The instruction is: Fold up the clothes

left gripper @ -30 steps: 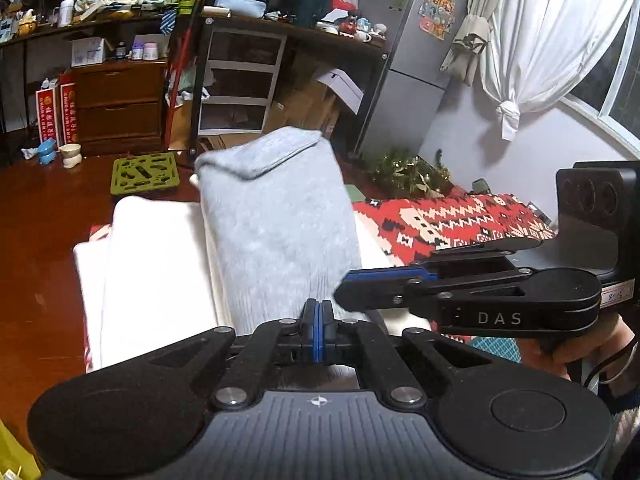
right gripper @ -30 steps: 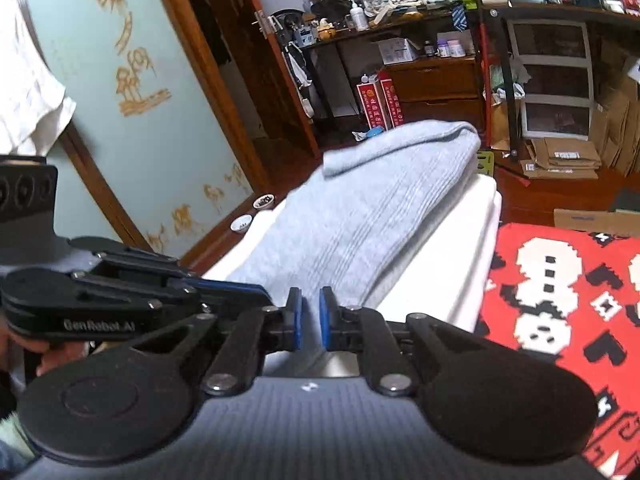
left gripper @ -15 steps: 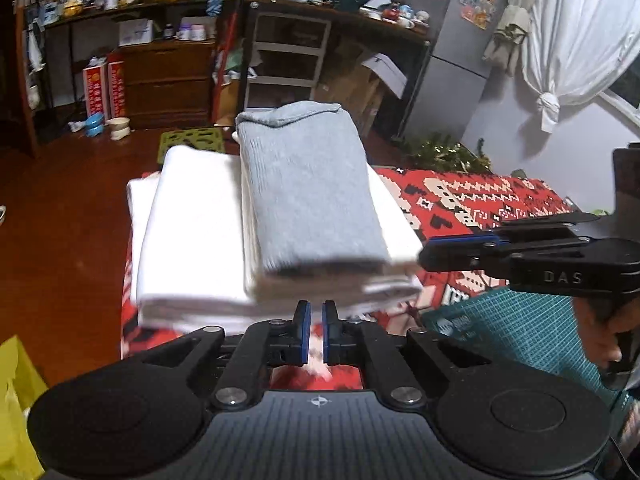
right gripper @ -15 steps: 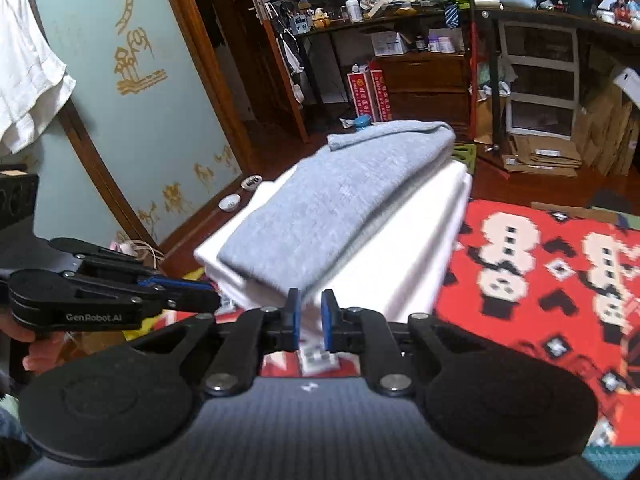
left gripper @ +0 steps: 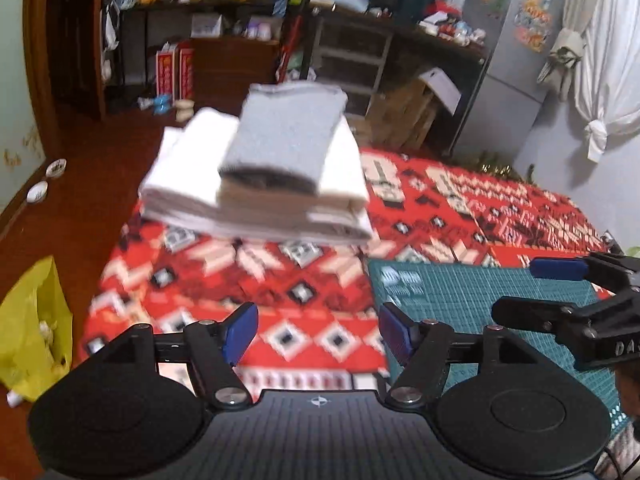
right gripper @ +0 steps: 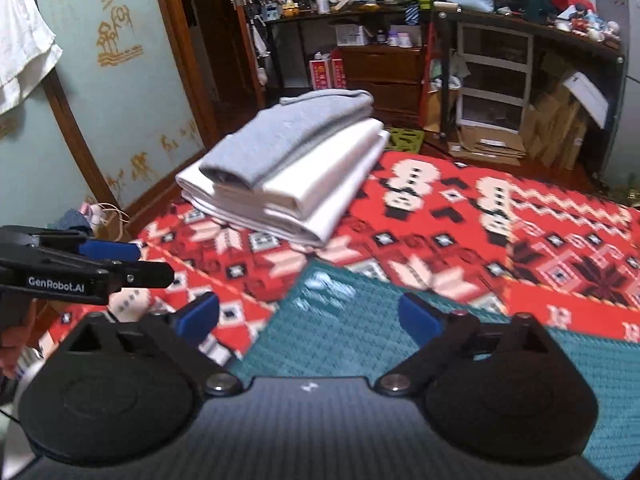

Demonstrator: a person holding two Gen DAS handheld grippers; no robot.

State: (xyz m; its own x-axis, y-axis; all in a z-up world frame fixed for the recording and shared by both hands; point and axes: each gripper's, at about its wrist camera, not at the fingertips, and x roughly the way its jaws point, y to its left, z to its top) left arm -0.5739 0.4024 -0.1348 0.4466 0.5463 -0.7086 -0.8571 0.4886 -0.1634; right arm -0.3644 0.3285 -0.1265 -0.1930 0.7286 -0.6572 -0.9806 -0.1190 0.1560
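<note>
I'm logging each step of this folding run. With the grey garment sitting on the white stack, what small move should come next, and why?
Probably draw both tongs toward the green mat for the next piece. The folded grey garment lies on the white stack, and the left tongs and right tongs are open, empty and apart from it. No unfolded garment shows in either view.

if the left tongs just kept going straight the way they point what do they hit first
Probably the red patterned cloth just ahead of the open left tongs; on a shallower line, the stack of folded clothes beyond it. Depth is unclear.
</note>
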